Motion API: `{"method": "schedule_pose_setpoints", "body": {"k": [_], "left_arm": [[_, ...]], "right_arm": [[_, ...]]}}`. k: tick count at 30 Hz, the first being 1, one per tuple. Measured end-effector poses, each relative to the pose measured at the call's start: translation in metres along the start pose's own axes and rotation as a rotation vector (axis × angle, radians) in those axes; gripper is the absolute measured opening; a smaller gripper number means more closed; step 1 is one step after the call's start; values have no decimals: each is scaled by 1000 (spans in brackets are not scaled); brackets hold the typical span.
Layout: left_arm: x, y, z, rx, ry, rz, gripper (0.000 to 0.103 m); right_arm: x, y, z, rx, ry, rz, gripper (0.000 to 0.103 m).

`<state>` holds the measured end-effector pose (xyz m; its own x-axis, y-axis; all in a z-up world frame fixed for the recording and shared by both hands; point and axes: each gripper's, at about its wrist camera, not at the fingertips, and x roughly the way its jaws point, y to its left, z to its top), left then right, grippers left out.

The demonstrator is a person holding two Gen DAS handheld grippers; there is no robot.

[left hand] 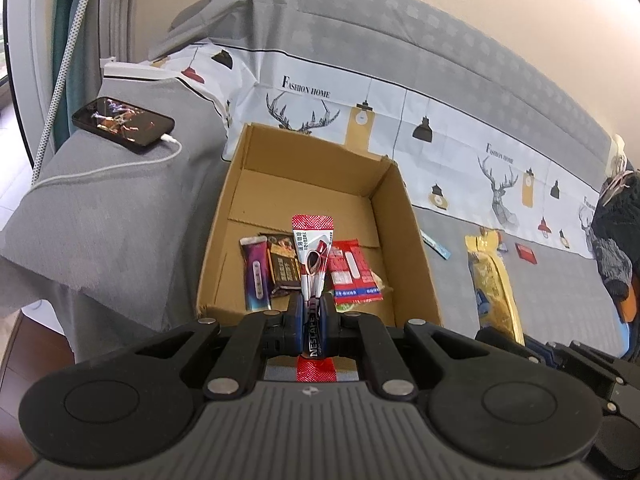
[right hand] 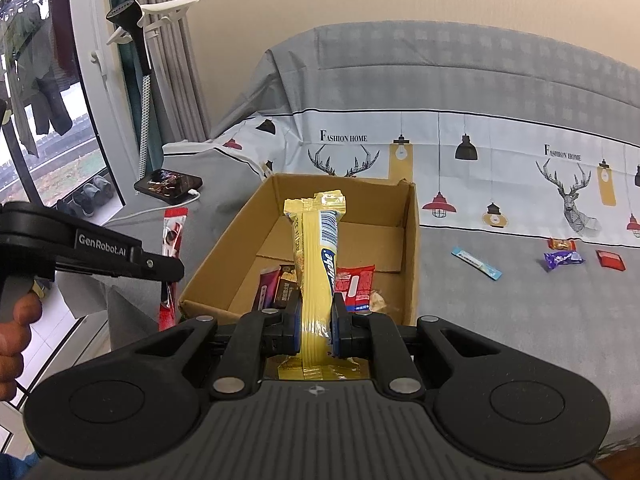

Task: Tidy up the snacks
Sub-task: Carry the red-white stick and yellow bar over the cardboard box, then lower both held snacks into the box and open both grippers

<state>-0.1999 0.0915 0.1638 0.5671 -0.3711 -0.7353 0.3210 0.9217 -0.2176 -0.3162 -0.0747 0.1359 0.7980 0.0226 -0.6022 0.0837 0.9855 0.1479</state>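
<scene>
An open cardboard box [left hand: 404, 216] [right hand: 412, 240] sits on the grey bed. Inside lie a purple packet [left hand: 256, 272], a dark brown packet [left hand: 284, 270] and red packets [left hand: 354, 274] [right hand: 360, 284]. My left gripper [left hand: 311, 312] is shut on a red and white Nescafe stick [left hand: 312, 252], held upright just before the box's near wall. In the right wrist view that stick [right hand: 173, 232] shows at the left of the box, with the left gripper [right hand: 168, 270] seen side-on. My right gripper [right hand: 316, 320] is shut on a long yellow snack packet [right hand: 316, 248] above the box's near edge.
A phone [left hand: 122, 120] [right hand: 168, 184] on a white charging cable lies on a grey pillow to the left. Loose snacks lie on the bed to the right: a blue stick [right hand: 476, 262], a purple candy [right hand: 562, 259], a red packet [right hand: 610, 260]. A person's hand [right hand: 16, 328] holds the left gripper.
</scene>
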Motion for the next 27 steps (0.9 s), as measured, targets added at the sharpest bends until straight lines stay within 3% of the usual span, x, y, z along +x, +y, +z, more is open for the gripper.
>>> {"method": "schedule_pose_setpoints", "body": {"k": [13, 27], "left_arm": [[26, 4, 32, -19, -10, 10, 8], [89, 10, 53, -3, 65, 52, 8]], "right_arm": [[33, -1, 16, 7, 18, 22, 14], [88, -18, 27, 32, 69, 12, 14]]}}
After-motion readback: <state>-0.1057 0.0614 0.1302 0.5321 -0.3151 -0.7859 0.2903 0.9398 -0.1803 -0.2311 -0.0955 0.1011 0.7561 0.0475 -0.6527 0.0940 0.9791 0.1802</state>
